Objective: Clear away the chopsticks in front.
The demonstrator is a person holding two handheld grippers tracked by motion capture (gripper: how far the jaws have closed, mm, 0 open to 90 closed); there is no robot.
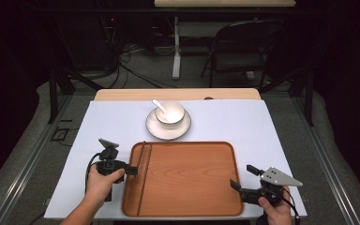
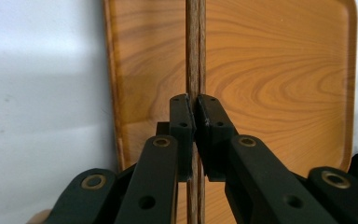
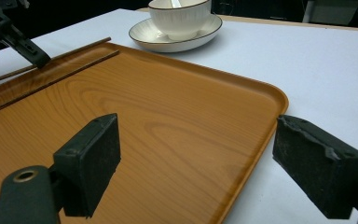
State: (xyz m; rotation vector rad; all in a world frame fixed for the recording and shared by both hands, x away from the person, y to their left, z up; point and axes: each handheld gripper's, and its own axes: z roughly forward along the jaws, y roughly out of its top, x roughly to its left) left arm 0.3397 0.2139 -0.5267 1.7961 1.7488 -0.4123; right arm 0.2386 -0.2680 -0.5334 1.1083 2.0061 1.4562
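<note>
The left gripper (image 2: 195, 108) is clamped on a chopstick (image 2: 196, 51) just inside the left rim of the wooden tray (image 1: 187, 180); a second chopstick (image 3: 51, 83) lies beside it. The right gripper (image 3: 196, 163) stands wide apart astride the tray's near right edge. The tray's middle is bare; the bowl (image 1: 169, 112) sits beyond its far edge.

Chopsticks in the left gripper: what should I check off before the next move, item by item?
1. Left gripper shut on chopsticks: ok.
2. Both sticks clamped together: cannot tell; the right gripper view shows two separate sticks.
3. Chopsticks over the tray, near its left rim: ok.
4. Right gripper open, holding nothing, astride the tray's right edge: ok.
5. Bowl with spoon sits on saucer, apart from the tray: ok.
</note>
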